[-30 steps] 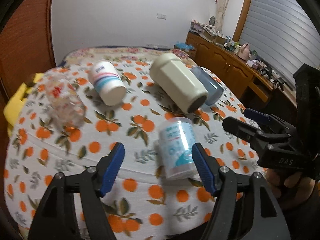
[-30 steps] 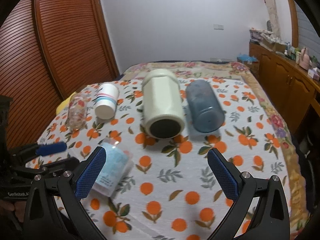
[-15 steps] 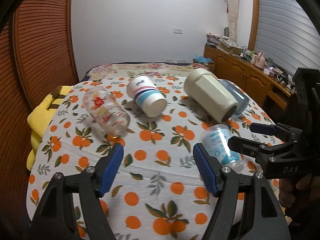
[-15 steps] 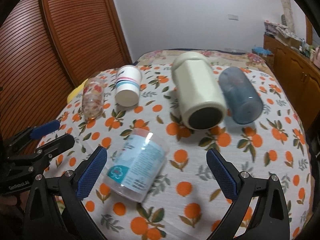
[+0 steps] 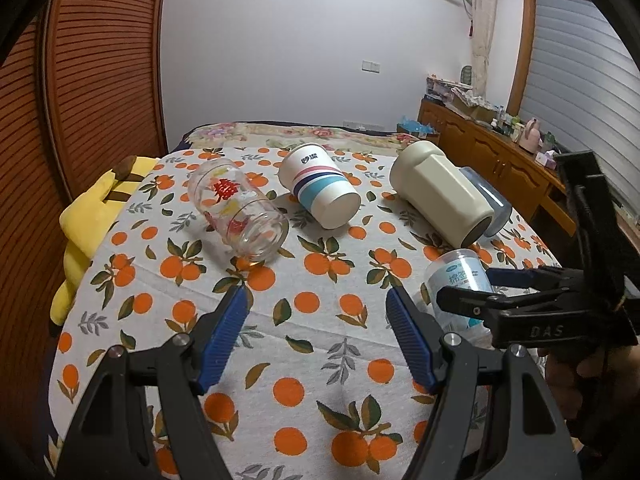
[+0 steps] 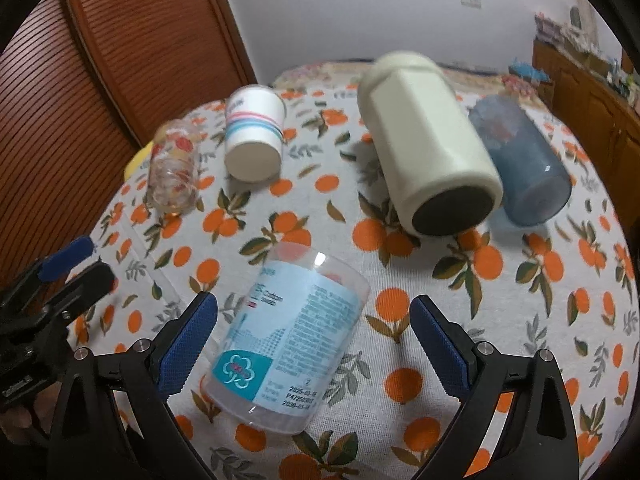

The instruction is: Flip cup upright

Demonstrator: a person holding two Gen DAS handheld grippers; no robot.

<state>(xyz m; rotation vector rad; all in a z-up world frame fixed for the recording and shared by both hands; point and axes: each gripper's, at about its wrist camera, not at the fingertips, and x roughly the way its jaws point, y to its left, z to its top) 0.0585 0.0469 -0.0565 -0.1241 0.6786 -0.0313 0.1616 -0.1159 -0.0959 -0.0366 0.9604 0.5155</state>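
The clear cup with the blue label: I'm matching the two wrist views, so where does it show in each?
Left wrist view: the clear blue-label cup lies at right, partly behind the right claw.
Right wrist view: the same cup lies low centre, between the open claw's fingers.
Shared landmark: the cream jar on its side beyond it.

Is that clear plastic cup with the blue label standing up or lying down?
Lying down. The clear plastic cup rests on its side on the orange-print cloth, between the open jaws of the right gripper, not yet gripped.
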